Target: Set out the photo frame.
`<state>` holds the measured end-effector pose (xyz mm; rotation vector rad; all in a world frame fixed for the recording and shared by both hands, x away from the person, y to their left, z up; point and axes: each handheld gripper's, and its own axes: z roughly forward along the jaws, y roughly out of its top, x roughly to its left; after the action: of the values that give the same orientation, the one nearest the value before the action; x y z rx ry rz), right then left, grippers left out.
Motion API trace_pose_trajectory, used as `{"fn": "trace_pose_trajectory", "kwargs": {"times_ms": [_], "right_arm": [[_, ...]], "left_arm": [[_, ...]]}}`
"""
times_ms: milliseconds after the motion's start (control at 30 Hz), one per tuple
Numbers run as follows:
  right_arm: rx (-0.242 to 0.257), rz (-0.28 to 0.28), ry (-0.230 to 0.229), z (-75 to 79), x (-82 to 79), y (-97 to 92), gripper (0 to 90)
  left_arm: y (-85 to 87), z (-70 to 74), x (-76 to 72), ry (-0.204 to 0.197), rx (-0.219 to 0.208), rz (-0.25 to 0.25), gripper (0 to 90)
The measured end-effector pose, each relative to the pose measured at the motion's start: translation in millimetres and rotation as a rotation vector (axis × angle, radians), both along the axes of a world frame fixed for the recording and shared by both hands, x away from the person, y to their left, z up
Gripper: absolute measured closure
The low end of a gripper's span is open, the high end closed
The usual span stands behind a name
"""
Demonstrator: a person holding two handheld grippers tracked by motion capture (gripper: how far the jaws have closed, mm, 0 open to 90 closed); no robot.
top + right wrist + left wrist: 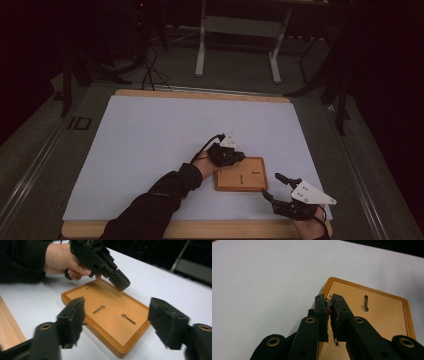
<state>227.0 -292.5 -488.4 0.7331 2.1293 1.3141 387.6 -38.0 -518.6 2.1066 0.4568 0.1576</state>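
Observation:
A flat wooden board (245, 184) with a raised rim lies on the white sheet, right of centre near the front. Two keyhole slots (99, 309) are cut into its face. My left gripper (239, 158) hangs over the board's far left corner, shut on a small tan piece (121, 293) whose lower end touches the board (112, 322). In the left gripper view the piece (329, 303) is pinched between the jaw tips. My right gripper (271, 184) stands open beside the board's near right corner, with nothing held; its jaws frame the board from that side.
A white sheet (165, 140) covers most of the wooden table (200, 229), whose bare edge shows at front and back. Beyond the far edge, the dark floor holds a white stand (237, 30) and cables (150, 65).

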Motion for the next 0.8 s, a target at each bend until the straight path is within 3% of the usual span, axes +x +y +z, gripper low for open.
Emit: {"fn": "trace_pose_trajectory", "kwargs": {"times_ms": [67, 100, 233, 333, 400, 433, 467, 600, 633, 667, 800], "right_arm": [[-0.021, 0.008, -0.017, 0.4, -0.6, 0.2, 30.7], [-0.091, 0.026, -0.041, 0.6, -0.9, 1.5, 32.2], [-0.255, 0.04, -0.106, -4.8, -3.2, 9.6, 32.2], [-0.428, 0.059, -0.198, -13.4, -7.6, 18.3, 34.4], [-0.528, 0.061, -0.234, -19.3, -9.5, 22.9, 34.6], [-0.528, 0.061, -0.234, -19.3, -9.5, 22.9, 34.6], [-0.592, 0.073, -0.253, -23.8, -10.4, 25.7, 34.6], [-0.732, 0.085, -0.317, -32.8, -13.0, 29.9, 38.1], [-0.732, 0.085, -0.317, -32.8, -13.0, 29.9, 38.1], [-0.802, 0.083, -0.362, -38.4, -14.0, 33.0, 39.7], [-0.896, 0.098, -0.416, -47.6, -13.8, 38.9, 42.8]], "left_arm": [[-0.4, 1.1, 1.5, 0.003, 0.01, -0.009, 84.4], [-0.5, 2.2, 3.5, 0.021, 0.015, -0.009, 84.3], [-0.5, 3.2, 7.0, 0.053, 0.01, -0.003, 84.4], [0.3, 2.8, 8.9, 0.069, 0.002, -0.006, 84.4], [0.1, 3.5, 10.2, 0.076, 0.007, -0.007, 84.4], [0.1, 3.5, 10.2, 0.076, 0.007, -0.007, 84.4], [0.3, 3.8, 12.2, 0.094, 0.003, -0.006, 84.4], [0.8, 3.9, 16.1, 0.124, -0.006, -0.009, 84.3], [0.8, 3.9, 16.1, 0.124, -0.006, -0.009, 84.3], [1.0, 3.8, 16.7, 0.127, -0.008, -0.009, 84.3], [1.5, 4.0, 18.6, 0.142, -0.006, -0.01, 84.3]]}}
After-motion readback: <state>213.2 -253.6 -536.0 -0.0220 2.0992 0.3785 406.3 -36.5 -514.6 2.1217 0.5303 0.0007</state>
